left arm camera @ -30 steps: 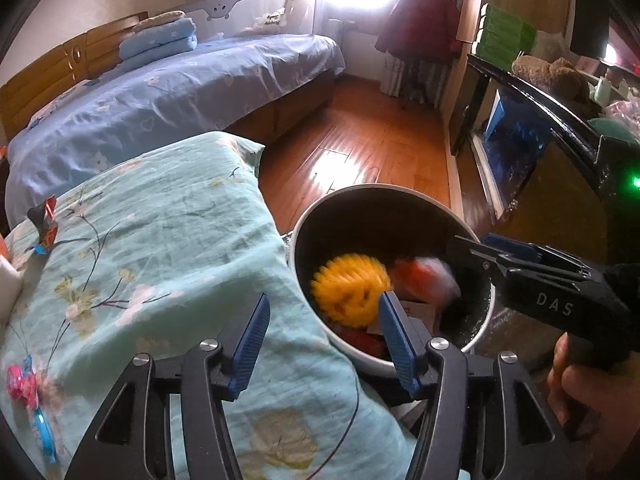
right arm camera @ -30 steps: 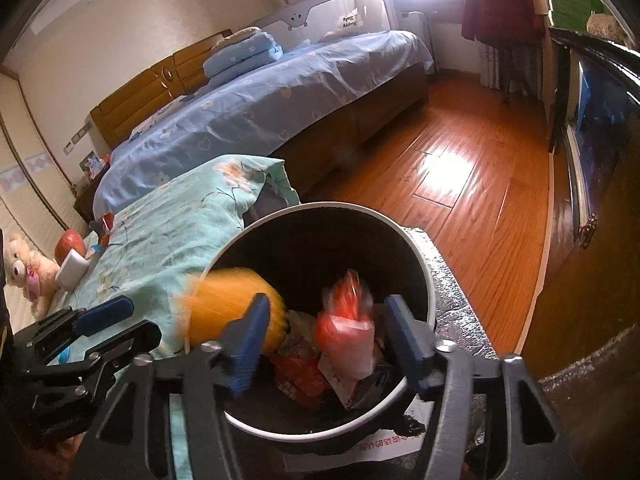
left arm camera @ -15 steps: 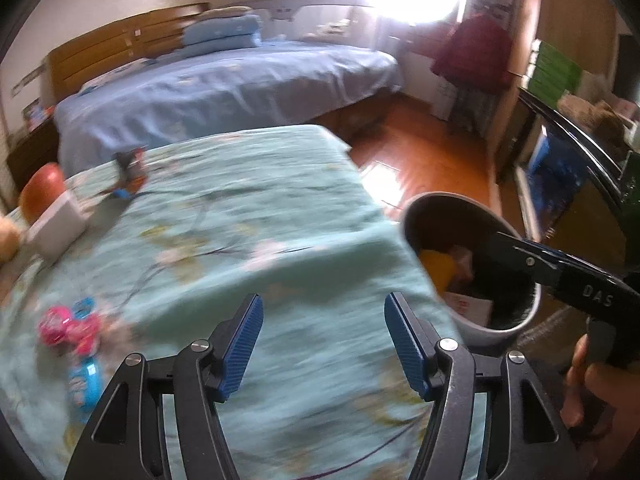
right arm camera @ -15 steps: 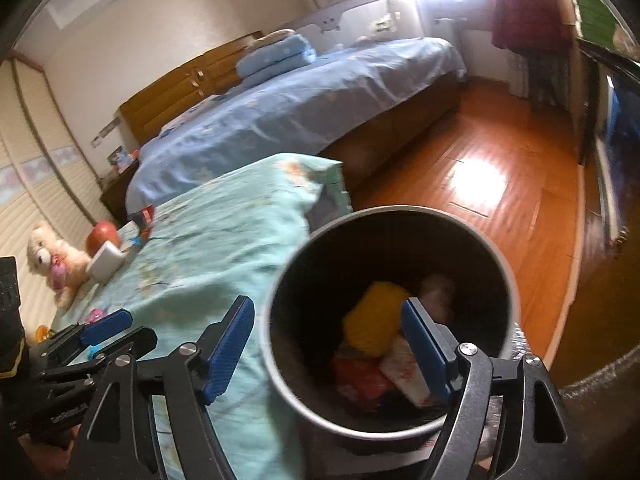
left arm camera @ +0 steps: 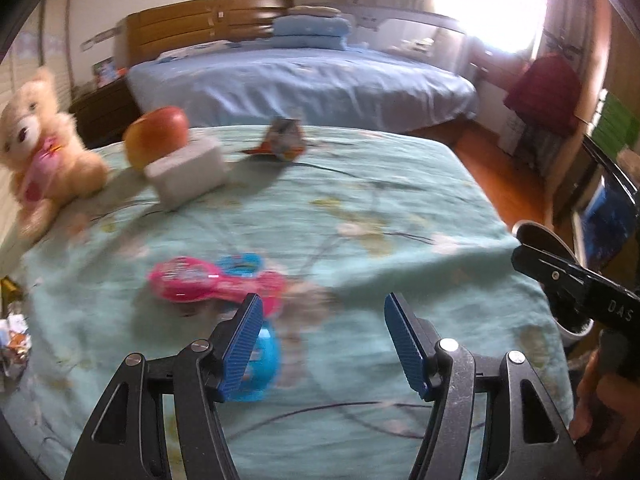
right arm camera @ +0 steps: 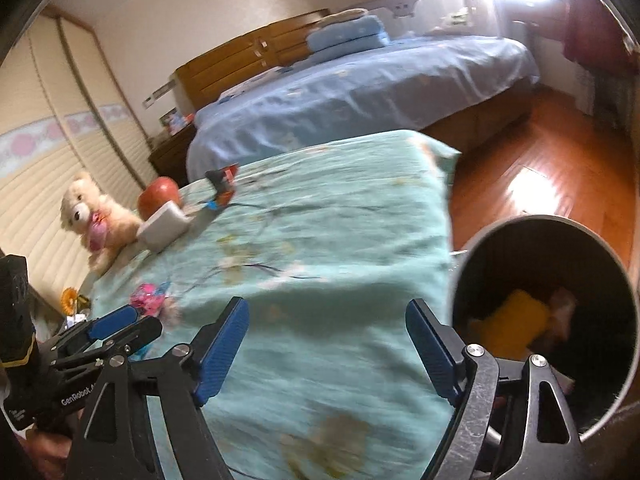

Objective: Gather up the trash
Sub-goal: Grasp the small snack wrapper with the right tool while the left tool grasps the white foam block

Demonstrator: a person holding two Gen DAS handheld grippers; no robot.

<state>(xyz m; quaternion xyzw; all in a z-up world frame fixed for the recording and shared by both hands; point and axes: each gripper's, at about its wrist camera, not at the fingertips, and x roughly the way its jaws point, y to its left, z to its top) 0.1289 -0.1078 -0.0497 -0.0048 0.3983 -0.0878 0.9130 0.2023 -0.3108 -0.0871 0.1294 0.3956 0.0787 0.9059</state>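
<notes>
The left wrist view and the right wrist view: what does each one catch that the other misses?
Only the left wrist view shows the crumpled wrappers at the bed's left edge and the green boxes far right.

Only the right wrist view looks into the trash bin, with a yellow object inside, and shows the sunlit wooden floor.

Both share the teal floral cover, teddy bear, apple, white box, snack wrapper, pink toy and blue bed. Each also glimpses the other tongs.
</notes>
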